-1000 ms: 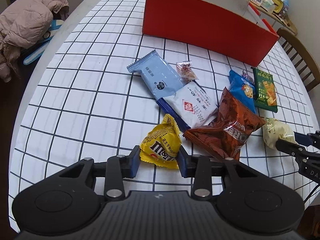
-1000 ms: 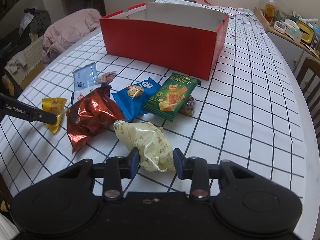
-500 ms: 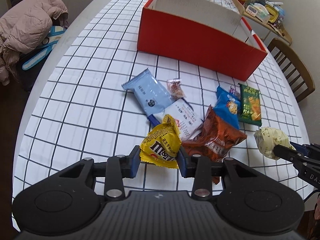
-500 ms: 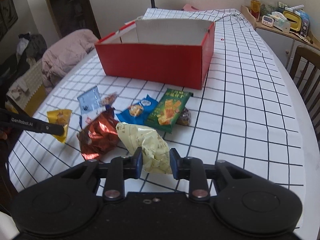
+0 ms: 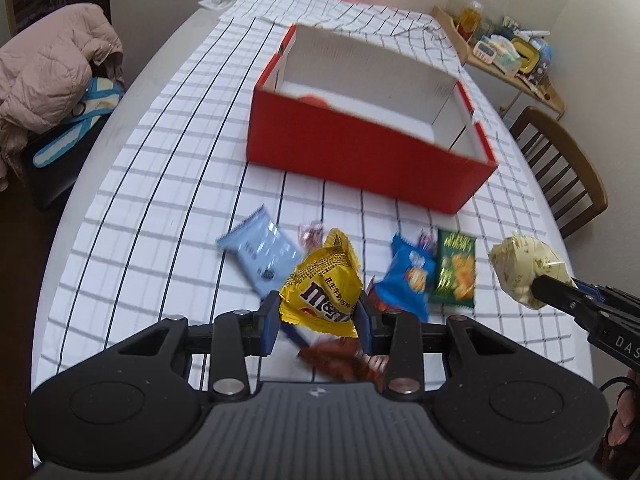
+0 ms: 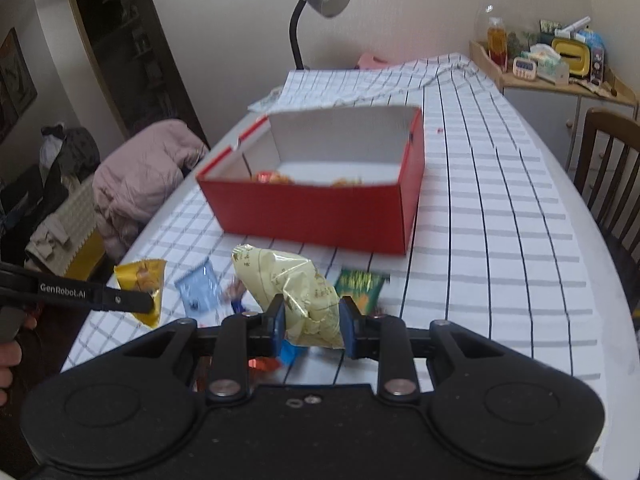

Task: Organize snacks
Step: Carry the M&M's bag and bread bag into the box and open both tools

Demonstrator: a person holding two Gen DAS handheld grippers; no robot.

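My left gripper (image 5: 319, 317) is shut on a yellow candy bag (image 5: 322, 286), held above the checked tablecloth. The pale cream snack bag (image 6: 295, 293) is pinched between the pads of my right gripper (image 6: 312, 327), also lifted off the table; in the left wrist view that cream bag (image 5: 524, 270) hangs at the right. An open red box (image 5: 360, 162) with a white inside stands beyond both, with a few snacks on its floor (image 6: 280, 178). Left on the cloth are a light blue packet (image 5: 262, 256), a blue cookie bag (image 5: 410, 276), a green cracker packet (image 5: 456, 272) and a red-brown foil bag (image 5: 340, 360).
A pink padded jacket (image 5: 44, 76) lies on a seat off the table's left edge. Wooden chair (image 5: 560, 168) at the right edge. A grey desk lamp (image 6: 316, 4) stands behind the box. Cluttered side shelf (image 6: 552, 64) at far right.
Both grippers have risen off the table with their bags, and the red box's inside has come into view. The right jaws closed tighter on the cream bag.
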